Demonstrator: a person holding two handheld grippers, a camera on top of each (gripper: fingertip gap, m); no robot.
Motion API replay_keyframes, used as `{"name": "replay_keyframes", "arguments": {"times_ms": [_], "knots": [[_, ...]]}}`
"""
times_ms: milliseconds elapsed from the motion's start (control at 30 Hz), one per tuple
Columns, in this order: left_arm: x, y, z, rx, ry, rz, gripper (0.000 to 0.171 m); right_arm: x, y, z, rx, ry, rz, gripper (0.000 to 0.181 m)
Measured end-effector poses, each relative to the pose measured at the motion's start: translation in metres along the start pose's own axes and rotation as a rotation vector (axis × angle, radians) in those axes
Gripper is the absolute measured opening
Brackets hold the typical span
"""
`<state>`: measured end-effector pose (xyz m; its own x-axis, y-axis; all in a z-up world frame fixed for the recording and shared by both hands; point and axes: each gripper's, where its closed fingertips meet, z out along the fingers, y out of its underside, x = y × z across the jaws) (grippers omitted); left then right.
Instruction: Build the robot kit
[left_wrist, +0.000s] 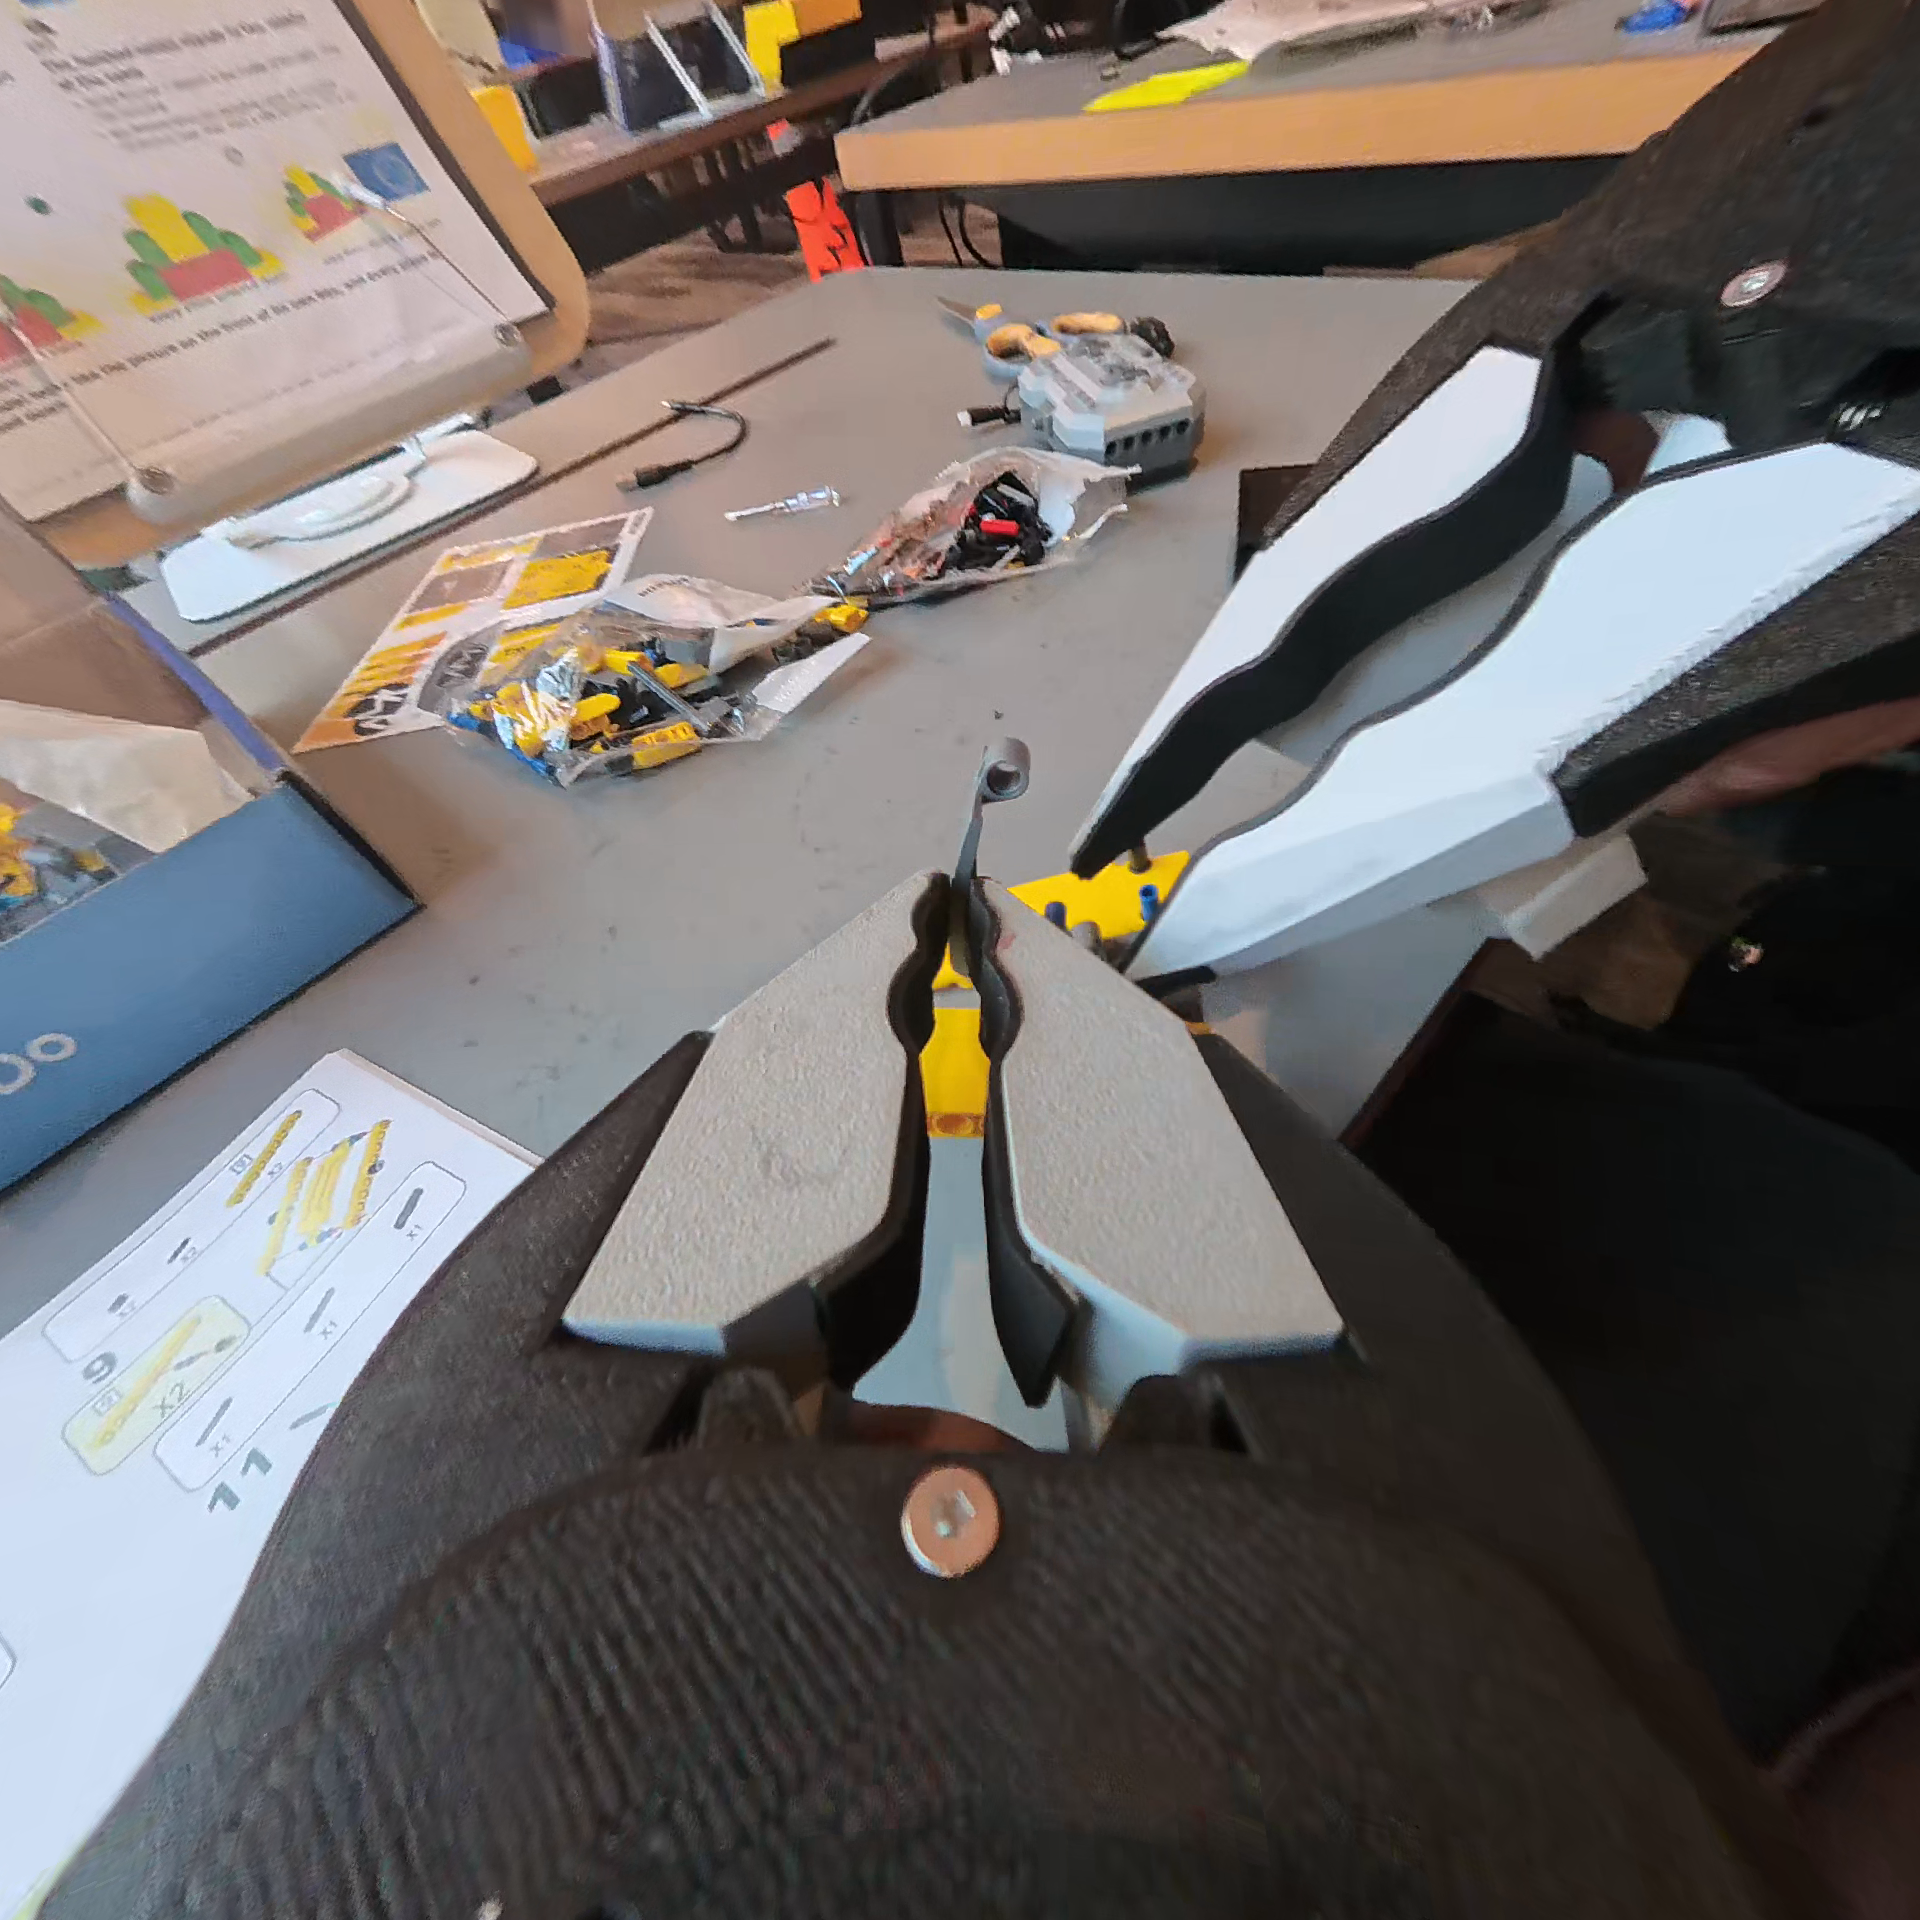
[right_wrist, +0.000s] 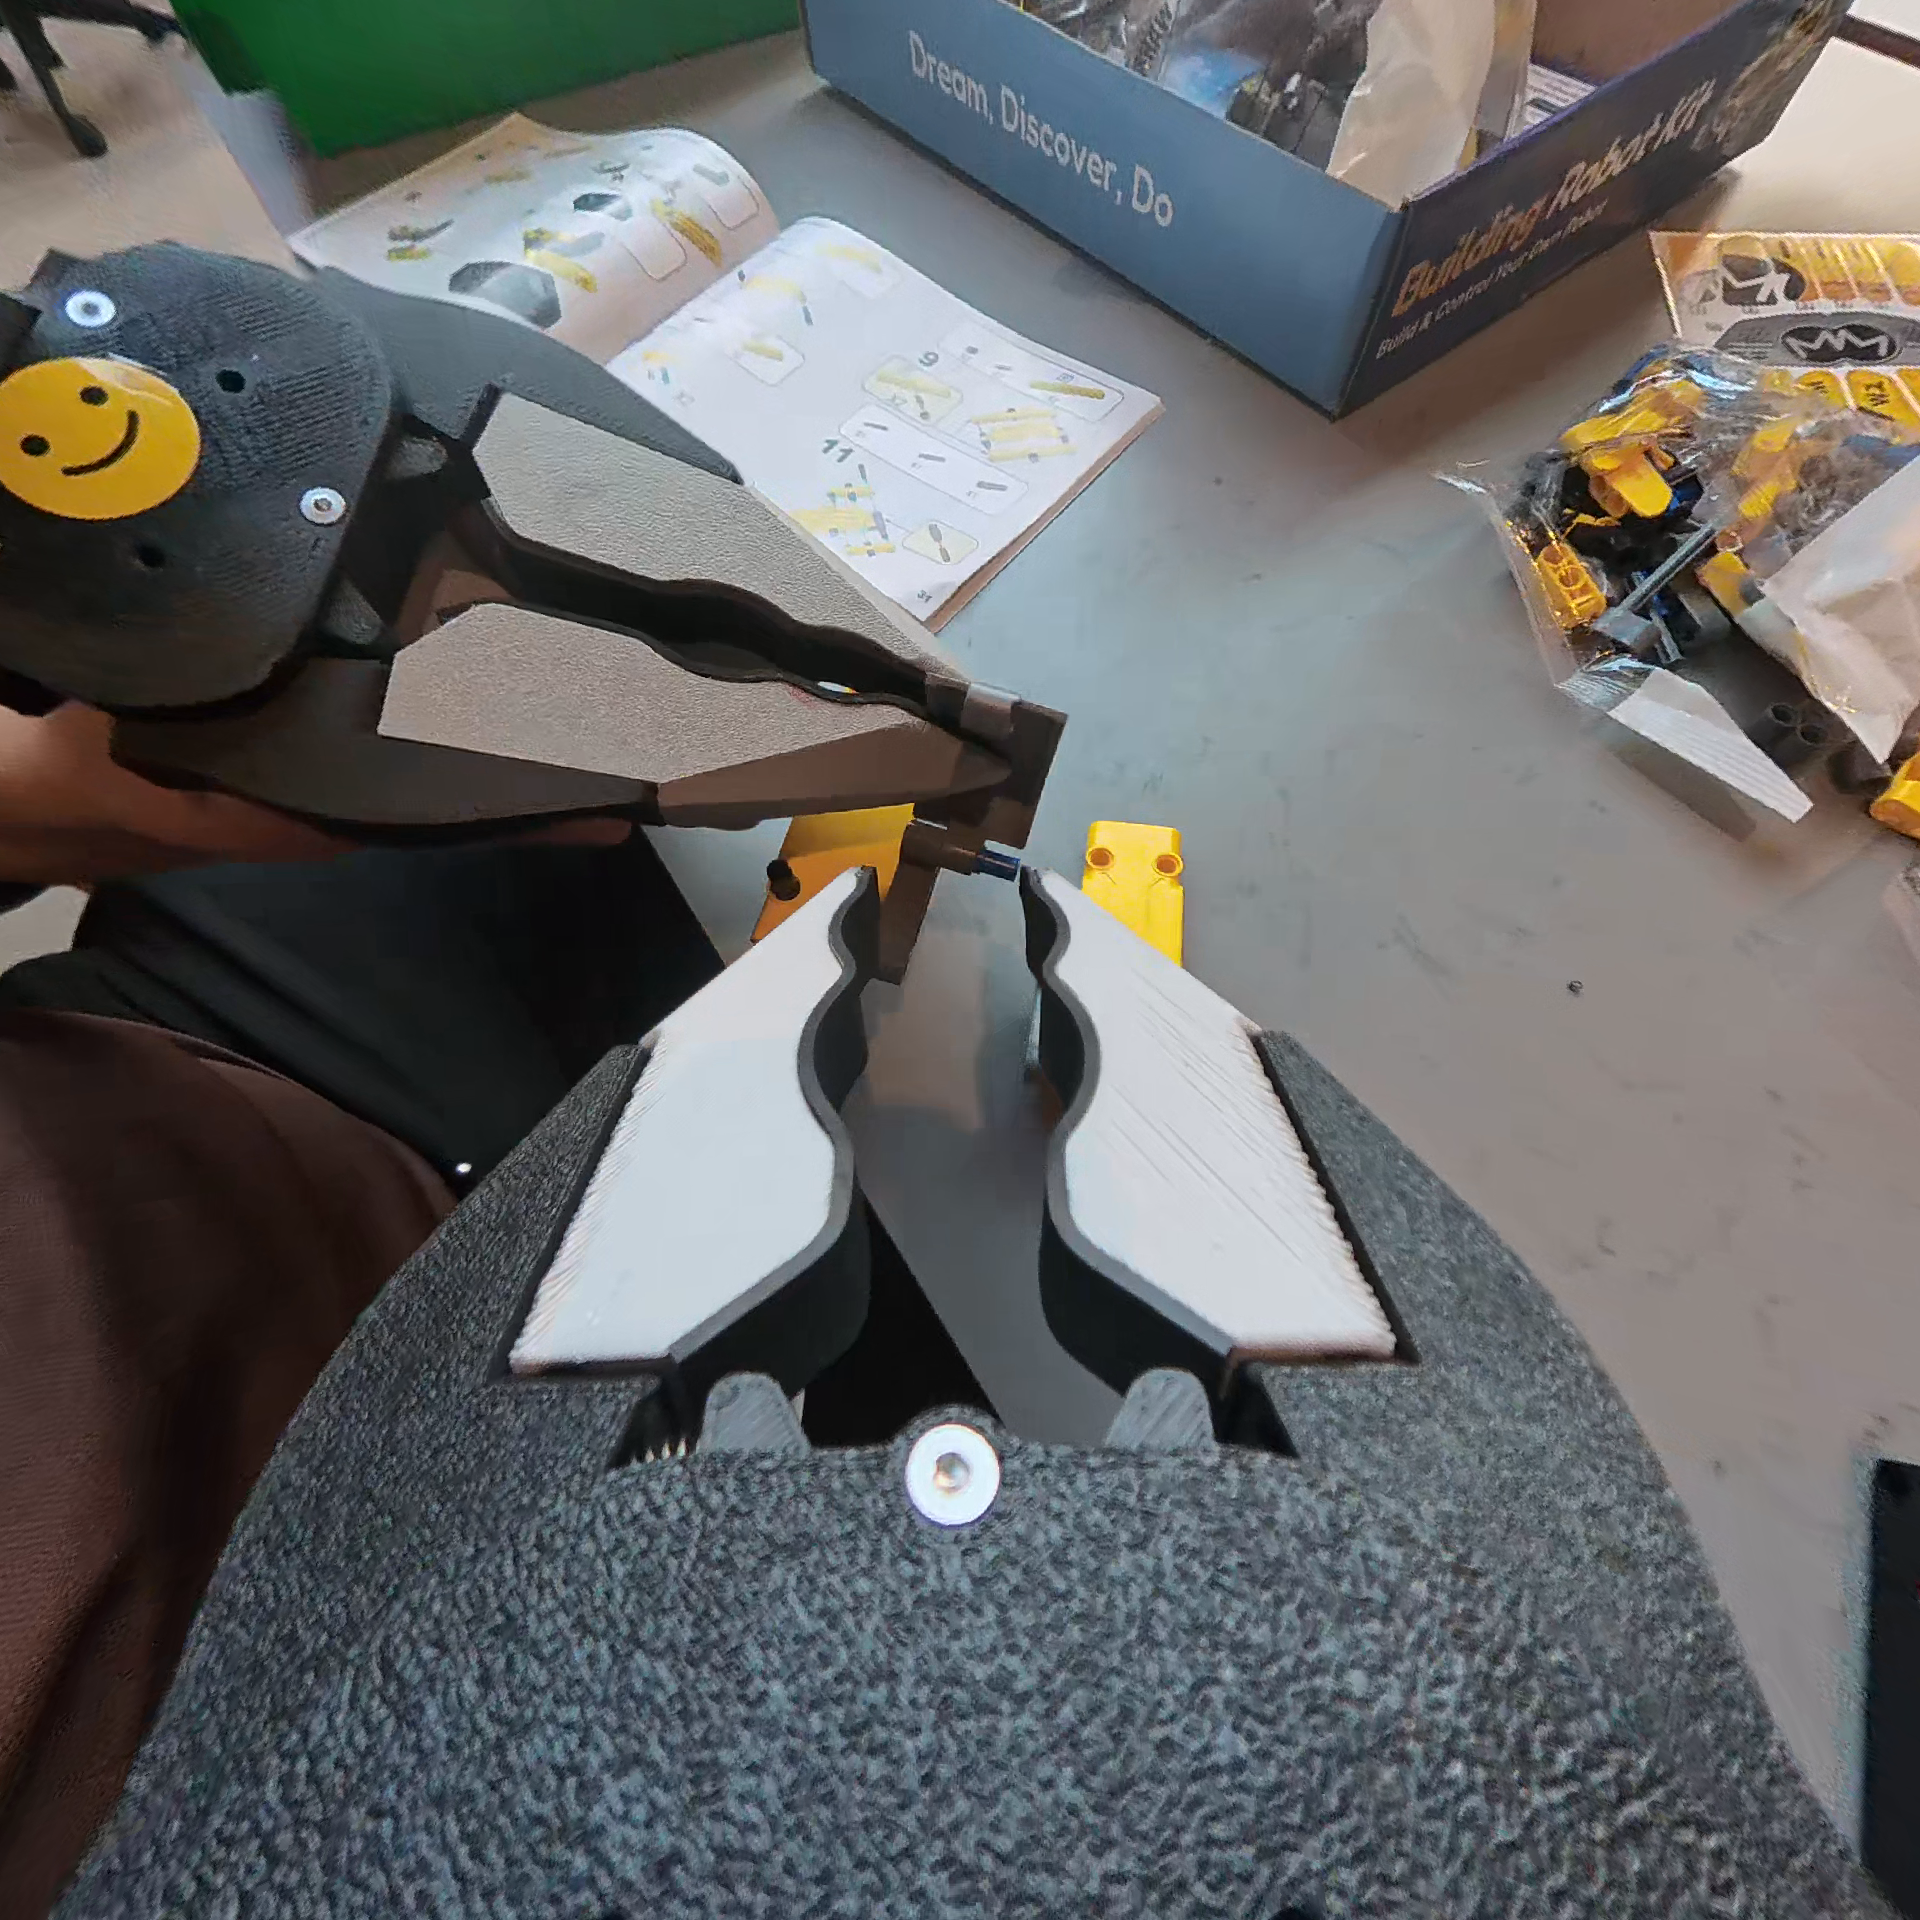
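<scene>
The left gripper (left_wrist: 964, 902) has its jaws clamped on a thin dark grey piece (right_wrist: 1023, 774) that juts past their tips. Just right, the right gripper (right_wrist: 940, 883) has jaws apart, astride a yellow block (right_wrist: 1135, 878) with pins on the desk (right_wrist: 1351, 1039).

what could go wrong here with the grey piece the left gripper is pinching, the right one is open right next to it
1. The left gripper pinches the thin dark grey piece only at its fingertips; a nudge could twist or drop it.
2. The right gripper is open, its fingertips close around the piece's lower end and the blue pin; closing might knock them askew.
3. The yellow parts sit near the grey table's edge and could be pushed off.
</scene>
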<state>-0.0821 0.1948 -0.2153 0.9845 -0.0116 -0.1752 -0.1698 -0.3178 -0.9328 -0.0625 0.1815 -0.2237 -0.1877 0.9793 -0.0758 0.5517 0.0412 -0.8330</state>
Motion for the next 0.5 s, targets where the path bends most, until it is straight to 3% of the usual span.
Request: {"name": "replay_keyframes", "arguments": {"times_ms": [167,300,500], "knots": [[-0.005,-0.007,-0.008,0.072,-0.037,-0.035,0.0,-0.003,-0.008,-0.003,0.033,-0.047,0.056,0.031],[-0.006,-0.014,-0.012,0.137,-0.084,0.03,0.0,0.0,-0.014,-0.008,0.072,-0.11,0.166,0.033],[0.003,-0.023,-0.014,0.185,-0.093,0.046,0.0,0.0,-0.012,-0.003,0.058,-0.055,0.087,0.032]]}}
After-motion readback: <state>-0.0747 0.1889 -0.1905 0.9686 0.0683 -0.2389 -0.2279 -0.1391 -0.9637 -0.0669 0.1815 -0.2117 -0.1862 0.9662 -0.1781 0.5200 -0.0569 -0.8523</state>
